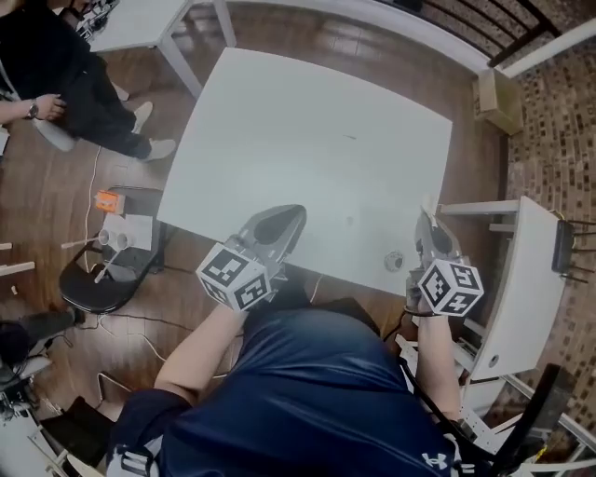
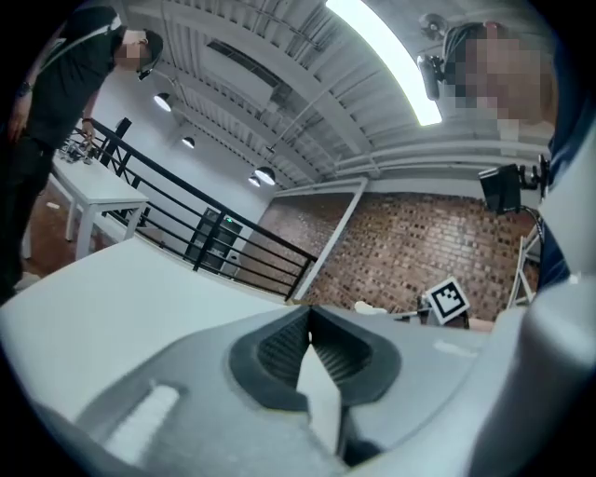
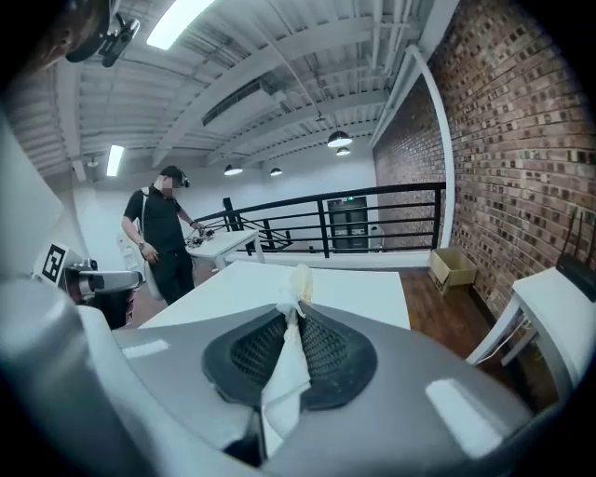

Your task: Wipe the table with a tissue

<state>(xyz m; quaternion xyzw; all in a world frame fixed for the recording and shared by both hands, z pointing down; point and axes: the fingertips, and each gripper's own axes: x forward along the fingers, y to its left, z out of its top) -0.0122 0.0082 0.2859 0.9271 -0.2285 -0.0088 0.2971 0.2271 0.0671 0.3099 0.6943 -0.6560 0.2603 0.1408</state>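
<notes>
The white table (image 1: 307, 140) spreads out in front of me in the head view. My right gripper (image 1: 426, 219) hovers at its near right corner, shut on a white tissue (image 3: 296, 289). The tissue is pinched between the pads, and a twisted end pokes out past the tips. My left gripper (image 1: 287, 216) hangs over the near edge of the table, left of the right one. Its jaws meet at the tips (image 2: 309, 313) and I see nothing held between them. A small round greyish object (image 1: 394, 260) lies on the table just left of the right gripper.
A person in black (image 1: 56, 74) stands at the far left beside another white table (image 1: 140, 23). A black stool (image 1: 112, 270) with small items stands left of the table. A white shelf unit (image 1: 521, 279) is on the right, and a cardboard box (image 1: 498, 98) by the brick wall.
</notes>
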